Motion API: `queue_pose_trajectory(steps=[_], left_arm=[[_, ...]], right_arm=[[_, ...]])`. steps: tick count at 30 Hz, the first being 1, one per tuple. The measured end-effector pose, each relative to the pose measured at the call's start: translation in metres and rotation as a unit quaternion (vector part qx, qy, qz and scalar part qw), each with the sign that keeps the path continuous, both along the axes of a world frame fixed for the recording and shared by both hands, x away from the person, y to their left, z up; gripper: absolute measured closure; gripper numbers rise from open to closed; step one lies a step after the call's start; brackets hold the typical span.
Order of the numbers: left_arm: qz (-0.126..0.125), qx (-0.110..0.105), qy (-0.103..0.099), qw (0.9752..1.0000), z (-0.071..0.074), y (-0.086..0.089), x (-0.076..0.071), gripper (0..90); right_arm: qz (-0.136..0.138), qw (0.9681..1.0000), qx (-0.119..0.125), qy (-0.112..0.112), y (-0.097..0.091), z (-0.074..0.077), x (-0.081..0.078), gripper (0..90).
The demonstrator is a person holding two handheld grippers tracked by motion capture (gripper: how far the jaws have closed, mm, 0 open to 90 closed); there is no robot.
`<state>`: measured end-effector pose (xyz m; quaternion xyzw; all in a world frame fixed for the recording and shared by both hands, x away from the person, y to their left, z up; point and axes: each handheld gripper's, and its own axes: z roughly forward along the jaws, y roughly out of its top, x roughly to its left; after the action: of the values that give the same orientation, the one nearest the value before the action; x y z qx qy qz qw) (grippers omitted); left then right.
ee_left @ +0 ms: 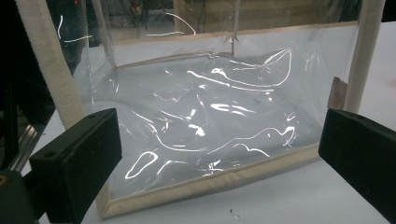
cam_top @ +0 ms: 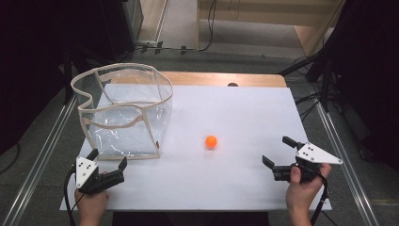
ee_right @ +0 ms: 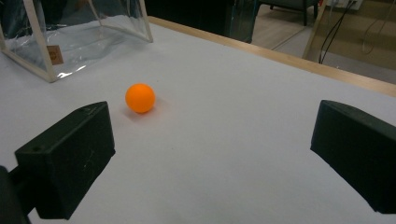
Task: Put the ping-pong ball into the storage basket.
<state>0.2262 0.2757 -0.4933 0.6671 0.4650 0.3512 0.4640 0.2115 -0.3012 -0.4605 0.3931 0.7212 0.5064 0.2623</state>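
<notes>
Left gripper [cam_top: 109, 160]: jaws spread wide, nothing between them. It sits low over the white table [cam_top: 244, 188], pointed at the clear bag [cam_top: 124, 110]. Bag is just ahead of its jaws, close but not touching; the near bottom seam lies right in front of them in the left gripper view. Bag stands upright, mouth open at the top, beige trim along the edges, clear plastic walls crinkled and glinting. Nothing visible inside it. A small tan tag [ee_left: 337, 93] shows on the bag's corner post, just above the far-side jaw in that view.

Right gripper [cam_top: 280, 151]: jaws also spread wide, holding nothing. Held by the hand [cam_top: 303, 188] near the table's front edge, pointing inward across the table.

Orange ball [cam_top: 211, 141]: resting on the table, ahead of the right gripper and off toward its left jaw, clear of both jaws. In the right gripper view the ball [ee_right: 140, 98] sits beyond the left jaw tip, with the bag's corner farther off behind it. Ball and bag are apart, not touching.
</notes>
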Motion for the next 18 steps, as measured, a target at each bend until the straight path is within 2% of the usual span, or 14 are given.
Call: queue_pose_trajectory(steps=[9,18], left_arm=[[0.000,0.002,0.000,1.0000,0.000,0.000,0.000,0.0],[-0.001,0.003,0.000,1.0000,0.000,-0.001,0.000,0.0]], right_arm=[[0.007,1.0000,-0.004,0.000,0.006,0.009,0.008,0.0],[0.026,0.9996,-0.008,0.009,0.012,0.017,0.019,0.0]])
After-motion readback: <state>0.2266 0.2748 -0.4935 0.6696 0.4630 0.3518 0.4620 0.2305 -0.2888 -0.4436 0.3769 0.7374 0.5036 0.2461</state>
